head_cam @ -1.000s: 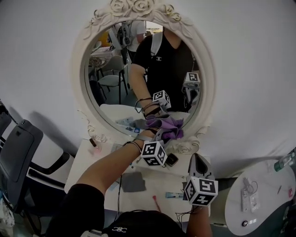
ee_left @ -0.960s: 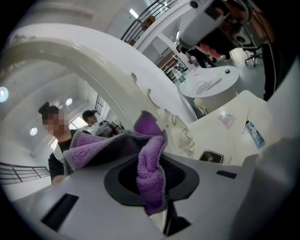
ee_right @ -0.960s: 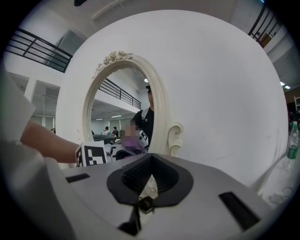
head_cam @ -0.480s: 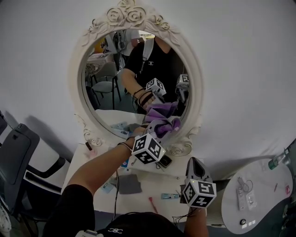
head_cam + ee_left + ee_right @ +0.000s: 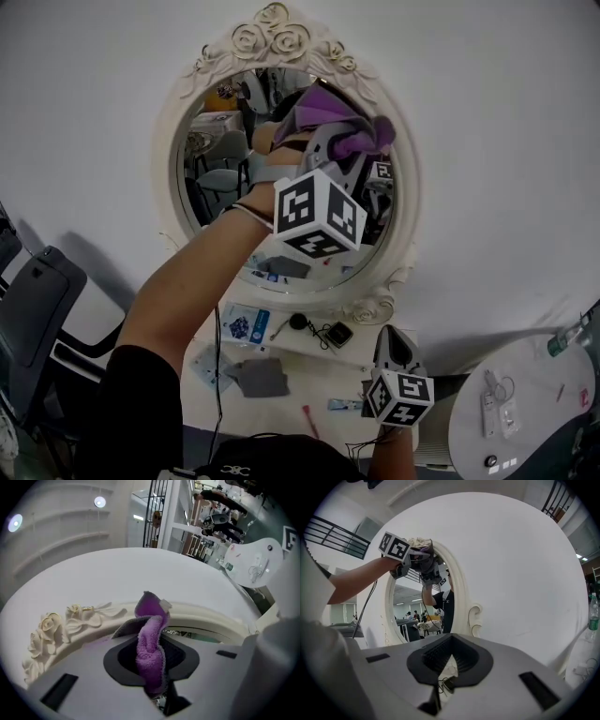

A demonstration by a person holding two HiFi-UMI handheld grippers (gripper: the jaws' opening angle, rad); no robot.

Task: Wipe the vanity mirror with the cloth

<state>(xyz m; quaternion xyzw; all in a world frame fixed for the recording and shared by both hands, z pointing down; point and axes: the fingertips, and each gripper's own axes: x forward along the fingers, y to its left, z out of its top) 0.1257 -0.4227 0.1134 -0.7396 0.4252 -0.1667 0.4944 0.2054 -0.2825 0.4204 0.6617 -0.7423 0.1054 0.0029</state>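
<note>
You have the left gripper point(image 5: 323, 150) up at the far top of the vanity mirror point(image 5: 217, 178), just under its rose-carved frame point(image 5: 51, 630). That looks a sensible place to work from, since a wipe from the top can run down across the glass. Its jaws are clamped on the purple cloth point(image 5: 150, 644): one fold is pinched between the pads, and the loose end is bunched forward at the upper right of the glass. Your right gripper point(image 5: 440, 677) hangs low and near, over the dresser top point(image 5: 286, 367), jaws pressed together on nothing. It seems to be kept out of the way.
</note>
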